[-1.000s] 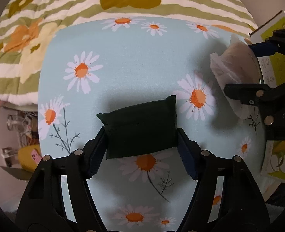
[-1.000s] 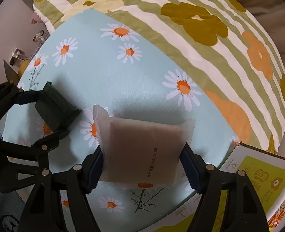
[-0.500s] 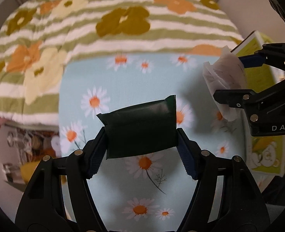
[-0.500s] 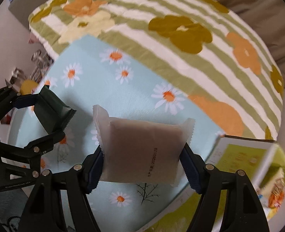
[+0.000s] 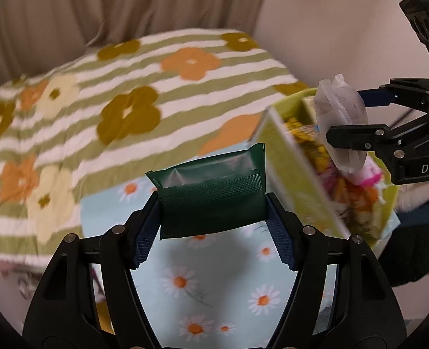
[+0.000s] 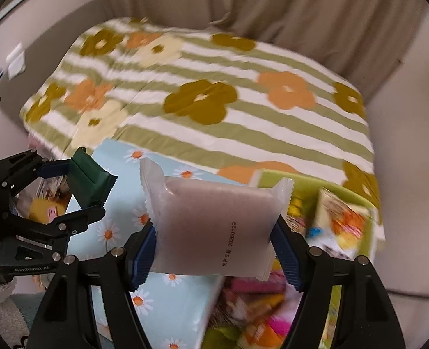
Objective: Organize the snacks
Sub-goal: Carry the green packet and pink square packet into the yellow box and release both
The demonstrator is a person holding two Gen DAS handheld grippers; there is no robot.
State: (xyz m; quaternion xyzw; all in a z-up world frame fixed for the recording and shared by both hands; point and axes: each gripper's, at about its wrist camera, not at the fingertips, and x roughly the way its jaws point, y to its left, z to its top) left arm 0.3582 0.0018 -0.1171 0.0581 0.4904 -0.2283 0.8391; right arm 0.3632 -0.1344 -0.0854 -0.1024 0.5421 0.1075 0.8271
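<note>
A: Green foil, that pouch (image 5: 211, 195), pinched across its width by the left claw (image 5: 213, 226), pads on both side edges so it hangs flat and clear of the daisy cloth (image 5: 214, 288) below.

B: And the right claw (image 6: 214, 242)?

A: Clenched on a frosted white packet (image 6: 214, 221) the same way, a pad on each short side, printed date facing the camera. From the left wrist it sits at two o'clock, right over the box (image 5: 299, 186).

B: So where do the snacks go?

A: Into that yellow-green box, I'd judge. It lies at four o'clock in the right view, already crowded with bright wrappers (image 6: 261, 314), pink and orange ones. It rests on the bed, at the edge of the daisy cloth, with the striped flower quilt (image 6: 214, 87) beyond at twelve.

B: Why hold both up high?

A: Probably to clear the box wall before dropping in. The packet is nearer the opening, so it likely goes first; the pouch is just beside the wall, at nine o'clock of it.

B: Any risk?

A: Both views are blurred, so the exact gap to the box rim I cannot tell. The wrappers inside look heaped; a flat packet could slide off.
</note>
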